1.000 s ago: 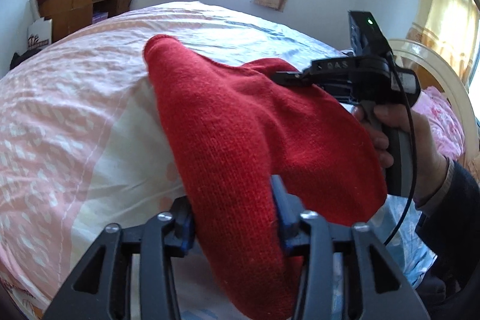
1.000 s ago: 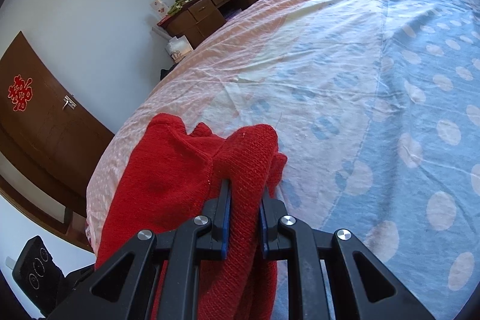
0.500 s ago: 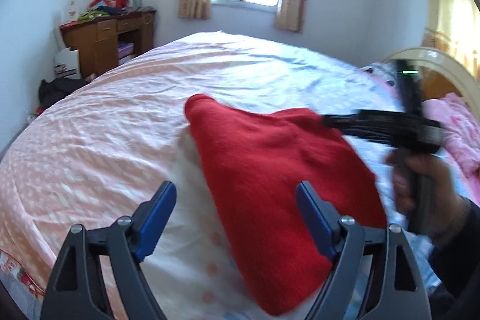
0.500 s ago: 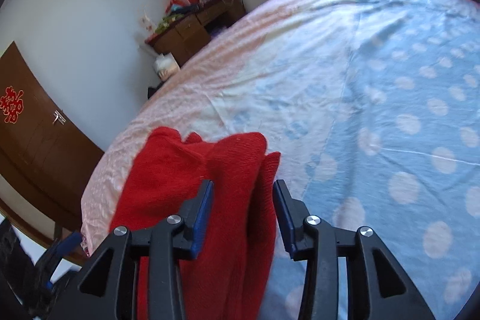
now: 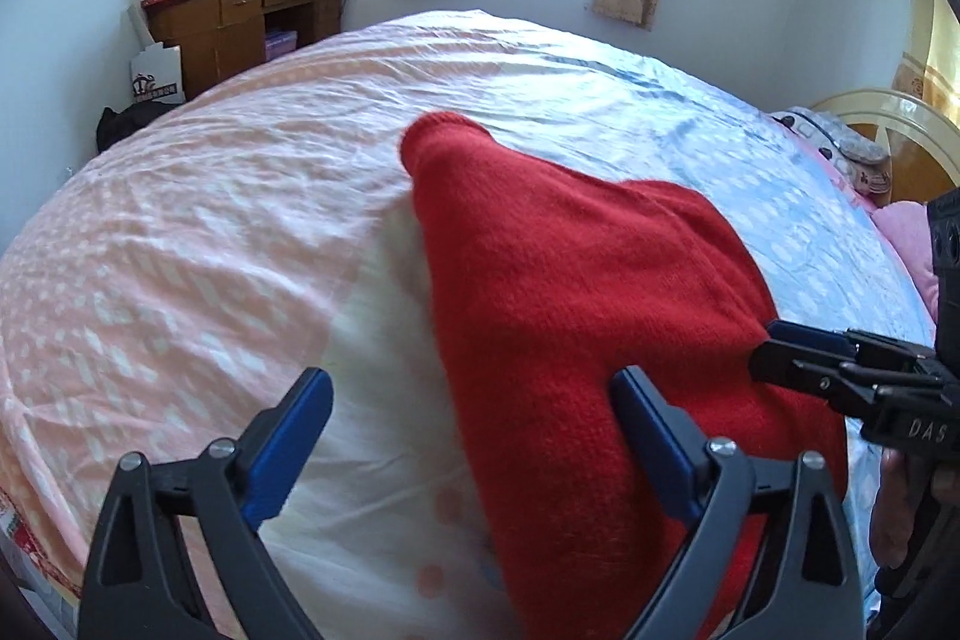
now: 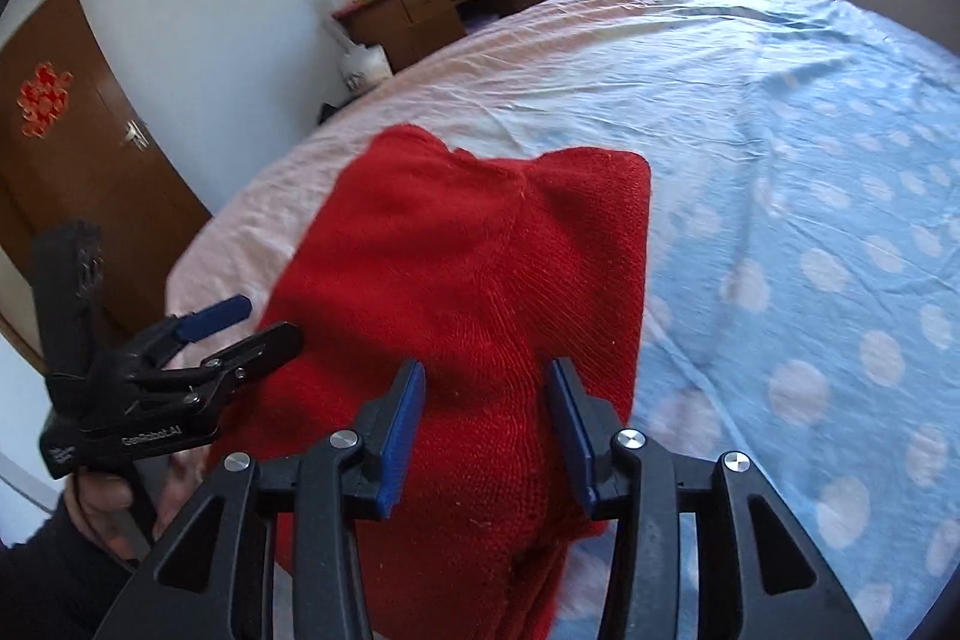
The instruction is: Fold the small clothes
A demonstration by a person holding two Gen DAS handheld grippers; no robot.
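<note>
**Red knit garment on bed, both claws released**

Bed (image 5: 210, 232): largest item, carries everything. Sheet pink with white dots on the left half, blue with pale dots on the right. Lightly creased.

Red knit garment (image 5: 576, 292): the task's thing. Lies on the sheet near the bed's near edge, across the seam between the pink and blue halves. Appears doubled over, with two rounded upper corners pointing toward the far edge. Near end runs out of view below both cameras.

Right gripper (image 6: 486, 424): jaws parted, blue pads either side of the garment's near portion, holding nothing. Whether the pads brush the knit cannot be told.

Left gripper (image 5: 474, 436): jaws spread wide, holding nothing; one pad over bare sheet, the other over the red knit.

Handling note (judgement): the fold looks laid but untidy. Best to press the layers flat, then regrip two matching corners evenly; thick knit tends to bunch, so pinch all layers together and move both claws in step.
</note>
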